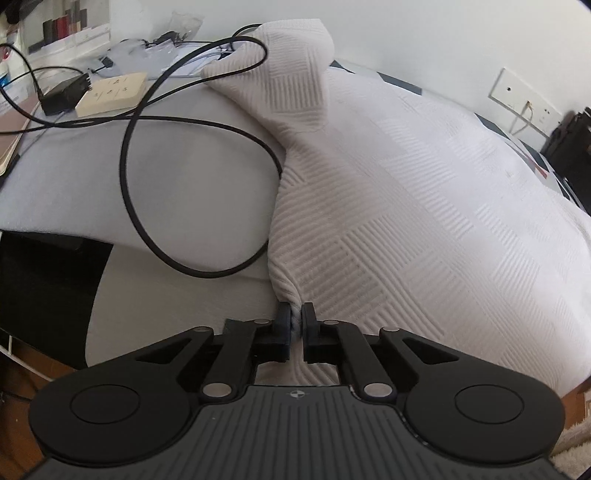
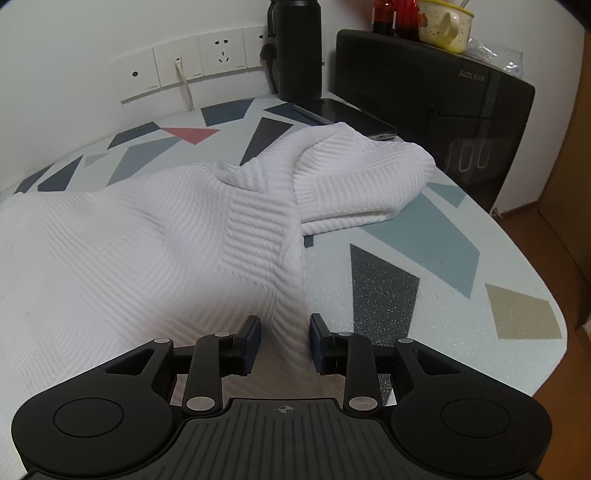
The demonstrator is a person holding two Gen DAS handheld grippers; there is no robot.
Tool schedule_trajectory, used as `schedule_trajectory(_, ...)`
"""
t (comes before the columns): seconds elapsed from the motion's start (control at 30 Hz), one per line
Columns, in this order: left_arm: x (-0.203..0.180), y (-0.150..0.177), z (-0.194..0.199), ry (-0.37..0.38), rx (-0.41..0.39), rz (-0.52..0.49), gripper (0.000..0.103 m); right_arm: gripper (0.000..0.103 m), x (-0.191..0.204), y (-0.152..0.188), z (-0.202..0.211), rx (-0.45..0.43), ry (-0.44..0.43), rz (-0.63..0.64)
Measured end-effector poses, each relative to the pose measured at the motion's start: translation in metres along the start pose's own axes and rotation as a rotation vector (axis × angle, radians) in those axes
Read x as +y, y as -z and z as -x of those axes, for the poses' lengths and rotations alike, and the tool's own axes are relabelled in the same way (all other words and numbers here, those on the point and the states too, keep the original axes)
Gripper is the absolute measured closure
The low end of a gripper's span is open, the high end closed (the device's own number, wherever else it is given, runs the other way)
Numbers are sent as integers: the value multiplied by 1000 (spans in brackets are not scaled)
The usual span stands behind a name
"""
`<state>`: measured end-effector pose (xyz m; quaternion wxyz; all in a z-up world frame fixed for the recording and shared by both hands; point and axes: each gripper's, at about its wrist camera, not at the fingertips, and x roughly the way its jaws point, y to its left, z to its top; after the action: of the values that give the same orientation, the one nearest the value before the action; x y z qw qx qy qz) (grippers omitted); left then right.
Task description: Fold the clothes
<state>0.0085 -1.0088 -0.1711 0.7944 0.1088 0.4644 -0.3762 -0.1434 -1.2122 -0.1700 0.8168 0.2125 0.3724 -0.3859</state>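
Left gripper [image 1: 294,317] pinches the white ribbed knit garment's [image 1: 388,206] hem at lower centre for folding; right gripper [image 2: 284,334] straddles it, spread.

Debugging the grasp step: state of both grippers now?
Left gripper: shut on the garment edge.
Right gripper: open, garment fold between the jaws, not pinched.

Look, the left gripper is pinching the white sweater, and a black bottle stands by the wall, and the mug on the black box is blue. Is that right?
Almost. The mug on the black box is yellow with flowers on it, not blue, as the right wrist view shows. The rest holds: the left gripper is pinching the white sweater, and a black bottle stands by the wall.
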Motion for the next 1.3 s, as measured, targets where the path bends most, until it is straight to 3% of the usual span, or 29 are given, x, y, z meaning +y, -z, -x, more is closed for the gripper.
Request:
schedule_trajectory(0.07,0,3,5,10,3,-1,98,79,1,0,0,1,7,11)
schedule_trajectory(0.13,1,11,14,15,10,5,98,91,-1,2,3,1,7,15)
schedule_trajectory(0.37,3,35,30,22,46,38,96,95,-15,18,15,2,17,14)
schedule_trajectory(0.4,1,35,31,12,43,24,95,93,-15,18,15,3,24,7)
schedule_trajectory(0.53,-15,20,41,-15,-10,-79,84,61,-8,9,20,-12,49,-42)
schedule_trajectory(0.67,-25,-8,65,33,-146,-114,55,53,12,-19,50,-122,-2,-78)
schedule_trajectory(0.83,-35,-62,77,116,-313,-115,52,44,48,-71,86,-278,-140,-122)
schedule_trajectory(0.9,-43,-87,79,142,-372,-116,46,39,66,-96,97,-339,-193,-122)
schedule_trajectory(0.97,-55,-110,82,171,-438,-133,23,35,85,-121,108,-410,-223,-100)
schedule_trajectory(1.03,-66,-129,79,194,-478,-164,10,18,104,-144,119,-480,-240,-55)
schedule_trajectory(1.13,-79,-144,55,189,-456,-185,7,11,129,-169,117,-513,-251,35)
schedule_trajectory(1.3,-95,-141,-25,119,-247,-185,6,11,157,-171,66,-397,-314,149)
